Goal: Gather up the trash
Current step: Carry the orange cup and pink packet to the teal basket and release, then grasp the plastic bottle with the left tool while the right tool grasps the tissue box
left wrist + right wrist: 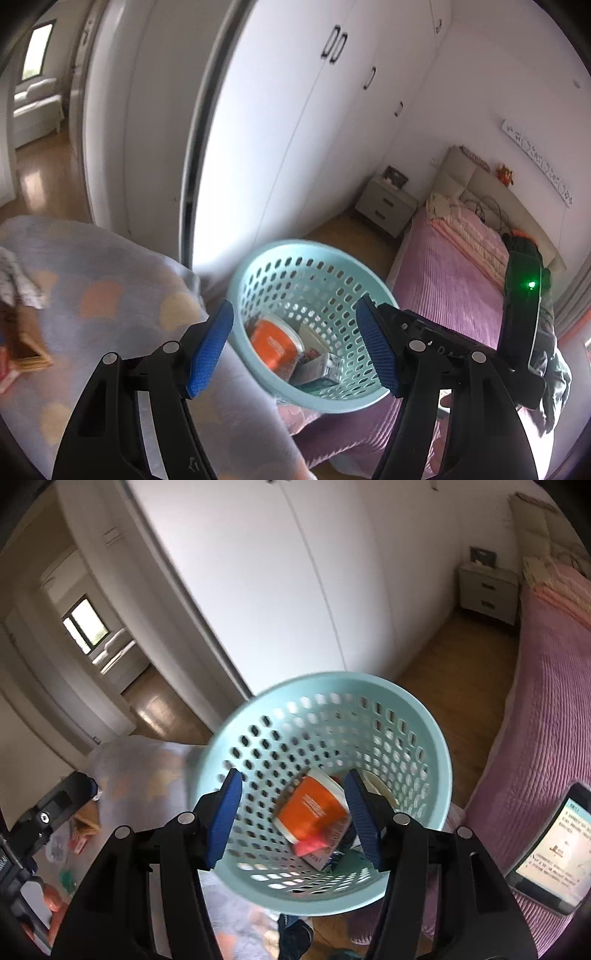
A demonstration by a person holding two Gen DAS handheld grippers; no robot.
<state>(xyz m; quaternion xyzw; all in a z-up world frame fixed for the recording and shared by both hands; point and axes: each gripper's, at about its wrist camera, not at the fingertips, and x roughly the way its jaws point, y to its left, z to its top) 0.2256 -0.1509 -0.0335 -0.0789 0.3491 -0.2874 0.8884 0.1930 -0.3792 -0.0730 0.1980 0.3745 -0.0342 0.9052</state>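
Through both wrist cameras I see one pale blue perforated basket (pixel 314 280) (pixel 325 734), tilted with its mouth toward me, sitting between a lavender patterned blanket (pixel 110 295) (pixel 147 768) and a pink bedspread (pixel 454 273) (pixel 546 701). Inside it I count one orange cup (pixel 275 341) (pixel 314 808) lying on its side, one pink scrap (pixel 312 843) just below it, and at least one printed carton (pixel 317 363) (pixel 328 853) touching the cup; blur keeps me from counting the smaller wrappers.

My left gripper (pixel 293 349) has its two blue pads spread wide with nothing between them, framing the basket's lower half. My right gripper (pixel 291 818) is likewise spread and empty, its two pads on either side of the orange cup in the frame; I cannot tell whether they reach inside the rim.

On the blanket to the left lies more litter (pixel 74 834), blurred. One two-drawer nightstand (pixel 386 205) (pixel 487 590) stands by the white wardrobe (pixel 295 110) (pixel 277 572), and one lit phone (pixel 554 849) is mounted on the right
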